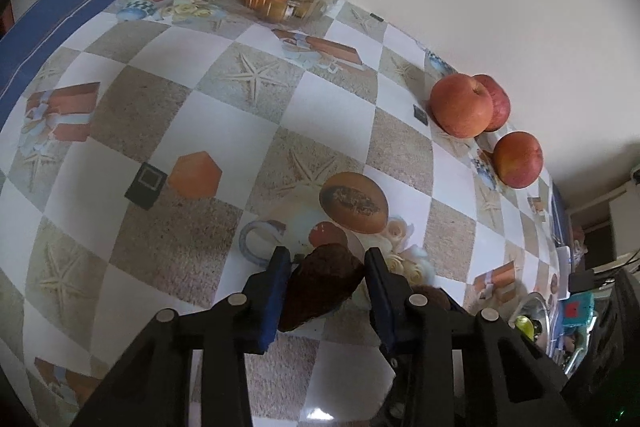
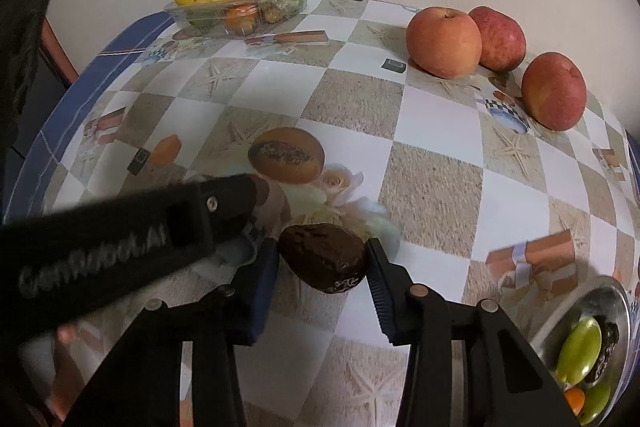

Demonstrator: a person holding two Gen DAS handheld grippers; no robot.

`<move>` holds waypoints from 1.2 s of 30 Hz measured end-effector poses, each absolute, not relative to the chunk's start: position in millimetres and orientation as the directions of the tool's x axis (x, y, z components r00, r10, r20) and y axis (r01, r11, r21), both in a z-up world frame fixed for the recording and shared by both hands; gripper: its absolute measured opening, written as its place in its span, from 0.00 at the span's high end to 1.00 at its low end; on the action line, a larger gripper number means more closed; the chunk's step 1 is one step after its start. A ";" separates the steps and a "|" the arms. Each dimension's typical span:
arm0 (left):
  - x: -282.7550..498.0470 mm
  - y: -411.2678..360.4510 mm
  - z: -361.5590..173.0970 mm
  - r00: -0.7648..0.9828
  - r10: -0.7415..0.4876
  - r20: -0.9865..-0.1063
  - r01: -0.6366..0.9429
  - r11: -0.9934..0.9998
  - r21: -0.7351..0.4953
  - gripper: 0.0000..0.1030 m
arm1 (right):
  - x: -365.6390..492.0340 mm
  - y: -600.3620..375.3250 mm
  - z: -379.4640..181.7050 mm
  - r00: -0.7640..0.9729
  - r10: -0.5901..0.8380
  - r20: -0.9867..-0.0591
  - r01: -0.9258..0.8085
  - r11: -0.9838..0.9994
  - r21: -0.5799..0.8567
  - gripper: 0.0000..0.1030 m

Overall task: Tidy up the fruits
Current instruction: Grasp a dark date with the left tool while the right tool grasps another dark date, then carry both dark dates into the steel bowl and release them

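Right wrist view: right gripper (image 2: 322, 263) narrow around dark avocado (image 2: 323, 257) — soft, bruisable; left gripper (image 1: 326, 277) likewise — grip midsection.

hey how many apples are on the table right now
3. Two apples touch each other by the wall, front apple, rear apple. The third apple sits apart, nearer the table edge. More fruit could be hidden in the containers.

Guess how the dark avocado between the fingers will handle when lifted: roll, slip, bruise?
The avocado is egg-shaped and lies on its side, so it could roll if nudged. Its skin looks rough and matte, so it is probably not slippery. It looks very dark, possibly ripe, so a hard squeeze might bruise it.
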State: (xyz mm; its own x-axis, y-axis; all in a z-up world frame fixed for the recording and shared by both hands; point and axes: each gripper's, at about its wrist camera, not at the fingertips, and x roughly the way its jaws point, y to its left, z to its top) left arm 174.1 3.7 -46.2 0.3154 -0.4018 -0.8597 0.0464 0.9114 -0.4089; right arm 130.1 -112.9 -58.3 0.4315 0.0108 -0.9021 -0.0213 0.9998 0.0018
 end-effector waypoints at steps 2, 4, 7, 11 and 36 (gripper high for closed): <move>168.9 5.3 -39.3 0.327 -0.394 -0.859 0.055 0.915 -0.399 0.60 | 122.8 -113.4 -51.7 0.439 0.012 -0.899 -0.017 1.000 0.006 0.56; 162.4 7.6 -31.3 0.340 -0.388 -0.857 0.064 0.919 -0.390 0.60 | 112.7 -115.1 -42.3 0.446 0.014 -0.895 -0.007 1.000 0.012 0.56; 145.9 13.3 -16.3 0.362 -0.384 -0.849 0.076 0.920 -0.384 0.60 | 94.0 -118.8 -26.0 0.455 0.026 -0.890 0.006 0.999 0.032 0.56; 123.4 17.3 -4.8 0.362 -0.403 -0.840 0.080 0.912 -0.403 0.60 | 62.0 -124.4 -3.2 0.473 0.031 -0.881 0.035 0.998 0.054 0.56; 49.5 -97.7 22.2 0.260 -0.487 -0.834 0.398 0.841 -0.367 0.60 | -40.8 -293.3 -10.3 0.374 -0.067 -0.925 0.455 0.883 0.120 0.56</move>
State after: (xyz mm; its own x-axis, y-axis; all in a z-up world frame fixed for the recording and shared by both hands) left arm 49.5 -97.7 22.2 0.2603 -0.4866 -0.8339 0.3978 0.8410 -0.3666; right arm -40.8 -293.3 -10.3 0.3739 -0.0673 -0.9250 0.4548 0.8826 0.1196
